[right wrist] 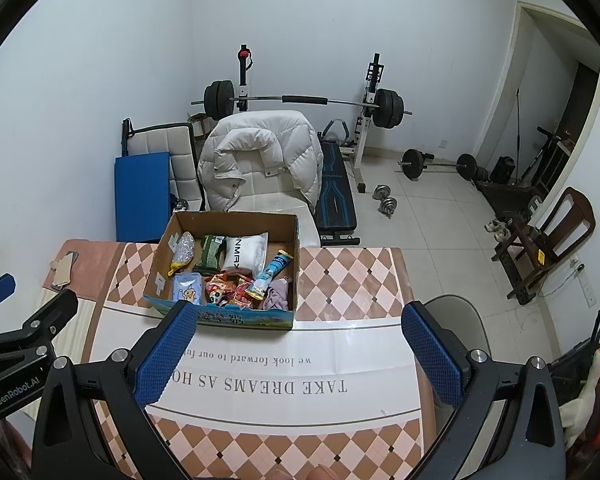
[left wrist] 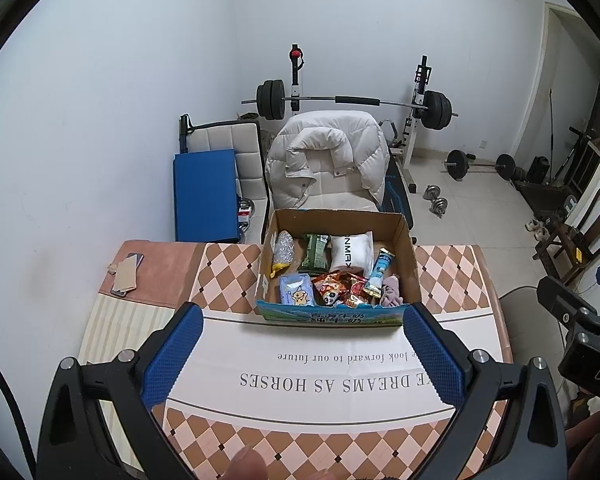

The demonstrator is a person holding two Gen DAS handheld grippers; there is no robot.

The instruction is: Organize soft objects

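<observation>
Checkered tablecloth point(left wrist: 228, 268) is covering the table under both tools. Left gripper point(left wrist: 300, 356) is hovering with its blue pads spread wide, gripping nothing; right gripper point(right wrist: 296, 350) is likewise gaping and empty. Just beyond them, a cardboard box point(left wrist: 406, 248) is sitting, holding a white pillow pack point(left wrist: 350, 255), snack packets point(left wrist: 338, 288), a tissue pack point(left wrist: 297, 290) and pink cloth point(left wrist: 392, 290). Behind, a white jacket point(left wrist: 328, 156) is draping a chair.

A cardboard box point(left wrist: 336, 264) stands at the far edge of the table point(left wrist: 452, 276), holding snack packets point(left wrist: 340, 288), a tissue pack point(left wrist: 296, 289) and a small pillow point(left wrist: 350, 252). A phone point(left wrist: 128, 274) lies on the table's far left corner. Behind the box stands a chair with a jacket point(left wrist: 328, 156) draped over it; a barbell rack point(left wrist: 356, 100) stands behind that, against the wall.
</observation>
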